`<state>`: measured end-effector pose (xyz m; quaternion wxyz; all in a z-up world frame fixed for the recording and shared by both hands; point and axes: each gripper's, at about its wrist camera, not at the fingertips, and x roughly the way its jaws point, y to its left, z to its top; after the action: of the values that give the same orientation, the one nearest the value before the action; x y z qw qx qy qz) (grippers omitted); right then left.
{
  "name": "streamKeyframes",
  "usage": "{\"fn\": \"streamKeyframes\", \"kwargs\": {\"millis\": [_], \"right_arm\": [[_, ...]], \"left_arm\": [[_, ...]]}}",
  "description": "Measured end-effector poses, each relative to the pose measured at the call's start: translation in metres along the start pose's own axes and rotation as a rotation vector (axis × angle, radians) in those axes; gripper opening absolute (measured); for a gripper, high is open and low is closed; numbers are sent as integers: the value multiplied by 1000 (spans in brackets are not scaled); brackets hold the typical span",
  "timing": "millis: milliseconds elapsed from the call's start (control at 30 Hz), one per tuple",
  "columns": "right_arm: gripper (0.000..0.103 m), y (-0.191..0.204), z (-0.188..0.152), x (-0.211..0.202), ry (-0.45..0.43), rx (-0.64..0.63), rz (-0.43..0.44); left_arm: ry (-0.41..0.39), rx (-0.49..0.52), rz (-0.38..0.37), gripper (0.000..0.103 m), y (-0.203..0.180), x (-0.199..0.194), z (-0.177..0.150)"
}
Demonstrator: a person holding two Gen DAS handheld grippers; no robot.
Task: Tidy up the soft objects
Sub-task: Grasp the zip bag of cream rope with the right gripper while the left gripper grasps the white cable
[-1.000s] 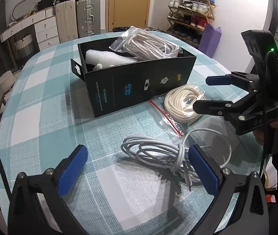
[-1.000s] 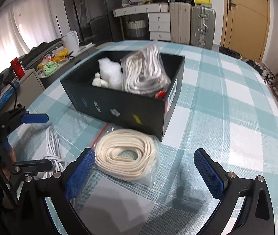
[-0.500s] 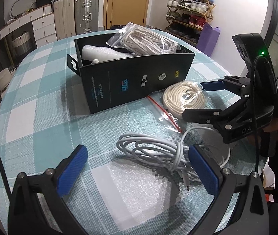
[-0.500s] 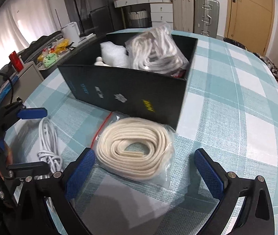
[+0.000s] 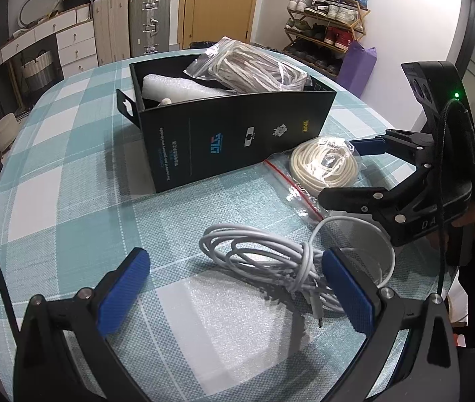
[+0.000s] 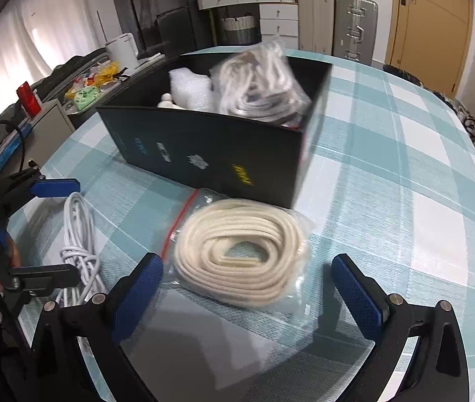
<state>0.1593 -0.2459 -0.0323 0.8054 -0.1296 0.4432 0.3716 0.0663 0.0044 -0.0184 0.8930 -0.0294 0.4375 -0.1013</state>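
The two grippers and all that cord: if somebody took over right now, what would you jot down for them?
Left gripper: open, empty, over the loose white cable.
Right gripper: open, empty, around the bagged cream rope, not closed on it.
Done: bagged grey cord and bubble wrap sit in the black box.
Left: cream rope and white cable lie on the table beside the box; both probably go in.

black box [image 5: 230, 137]: open-topped, on checked cloth, holds bagged pale cord [image 5: 250, 70] and bubble wrap [image 5: 177, 88] | cream rope coil [image 6: 240, 254]: flat in clear red-seal zip bag, just beside box front | white cable [image 5: 264, 261]: loose bundle; lying near the bag
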Motion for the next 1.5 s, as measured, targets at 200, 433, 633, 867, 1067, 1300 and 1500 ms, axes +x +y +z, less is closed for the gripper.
{"fn": "streamKeyframes", "kwargs": {"millis": [200,433,633,867,1067,1300,1500], "right_arm": [[100,-1,0,3,-10,-11,-12],[97,-1,-1,3,-4,-45,-46],[94,4,0,5,-7,-70,-42],[71,7,-2,0,-14,-96,-21],[60,5,-4,-5,-6,-113,13],[57,-3,-9,-15,-21,-105,60],[57,-3,-10,-19,-32,-107,65]], "left_arm": [[6,-5,-7,103,2,0,-1],[4,-2,-4,103,2,0,0],[7,-9,-14,103,2,0,-1],[7,-10,-18,103,2,0,-1],[10,-13,-24,103,1,0,-1],[16,-27,-44,103,0,4,-1],[7,-33,-55,102,1,6,-2]]}}
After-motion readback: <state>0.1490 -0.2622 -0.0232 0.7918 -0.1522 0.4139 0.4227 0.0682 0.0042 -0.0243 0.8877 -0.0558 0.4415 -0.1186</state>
